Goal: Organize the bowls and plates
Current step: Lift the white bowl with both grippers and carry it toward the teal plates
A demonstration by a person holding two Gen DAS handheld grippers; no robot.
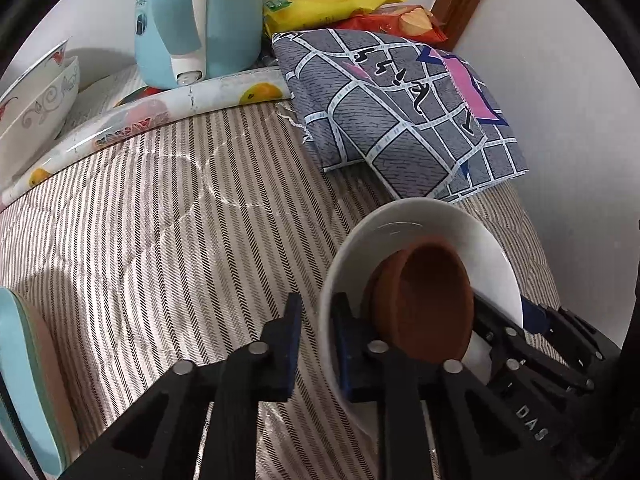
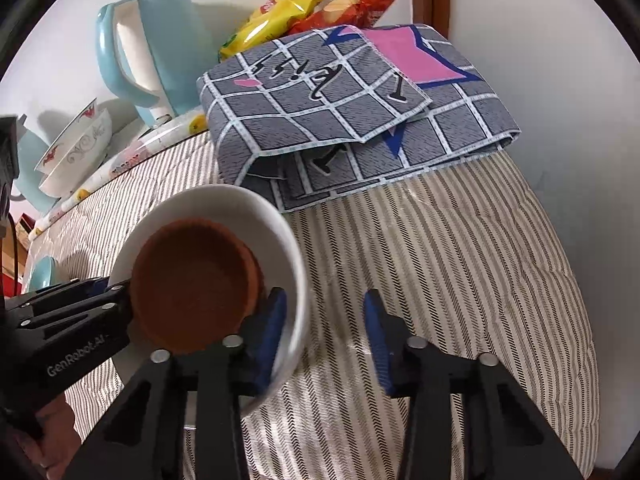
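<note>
White bowl [image 2: 224, 216] holding brown dish [image 2: 192, 280] rests on striped bedding [image 2: 460, 280].

A bed with a striped cover [image 2: 460, 280] is seen, and on it a folded grey checked cloth [image 2: 352, 120] is laid near the wall.

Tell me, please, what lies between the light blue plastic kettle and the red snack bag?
A yellow snack bag lies between the light blue kettle and the red snack bag, against the wall. Both wrist views show it.
</note>
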